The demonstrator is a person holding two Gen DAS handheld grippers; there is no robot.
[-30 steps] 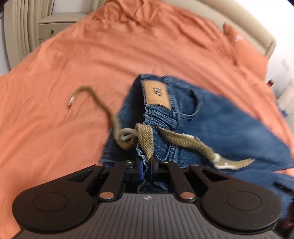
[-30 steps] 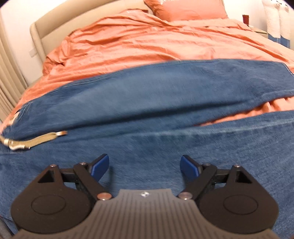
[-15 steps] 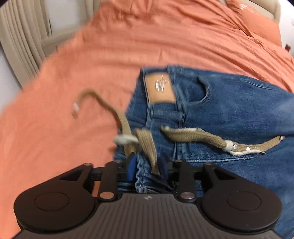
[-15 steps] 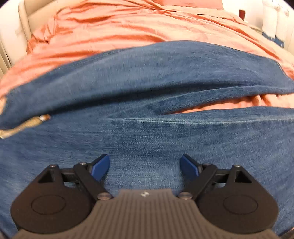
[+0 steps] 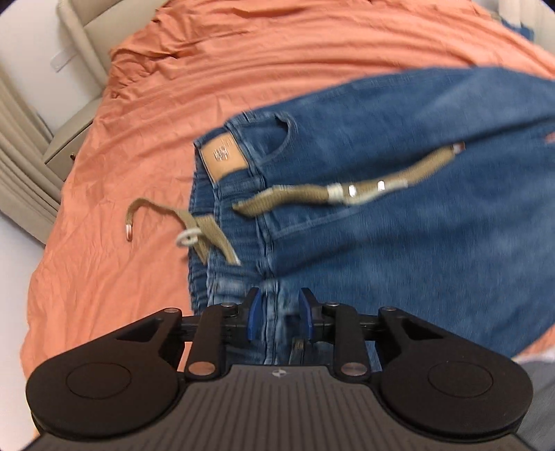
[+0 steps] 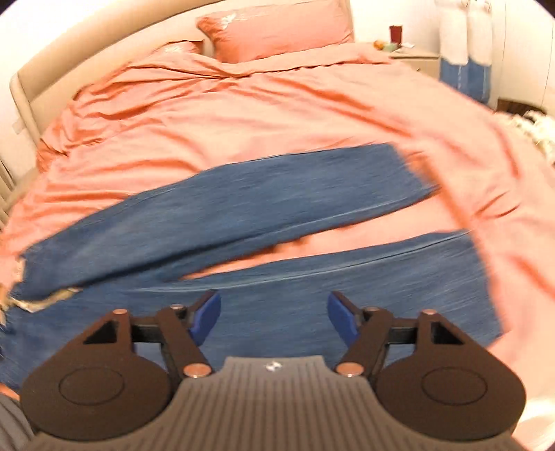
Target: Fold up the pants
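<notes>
My left gripper [image 5: 277, 314] hangs over the waistband end of the blue jeans [image 5: 399, 194], which lie spread across the orange bedsheet [image 5: 114, 270]. Its jaws stand narrow and are closing, with the waistband's seamed denim running between the blue pads [image 5: 252, 314], though I cannot tell whether they press on the cloth. Just beyond, the tan leather patch [image 5: 223, 158] sits at the waistband's far corner, and the khaki drawstring [image 5: 312, 196] trails across the seat of the jeans, its other end [image 5: 133, 222] curling out onto the sheet. My right gripper [image 6: 274, 317] hovers above the nearer leg [image 6: 312, 295] with its jaws fairly wide and closing, nothing gripped between the pads [image 6: 208, 314]. The farther leg [image 6: 225, 215] lies angled away from it, a wedge of sheet showing between the two. This view is blurred. An orange pillow [image 6: 277, 29] rests against the beige headboard [image 6: 69, 45], and a nightstand [image 6: 412, 55] stands at the far right.
</notes>
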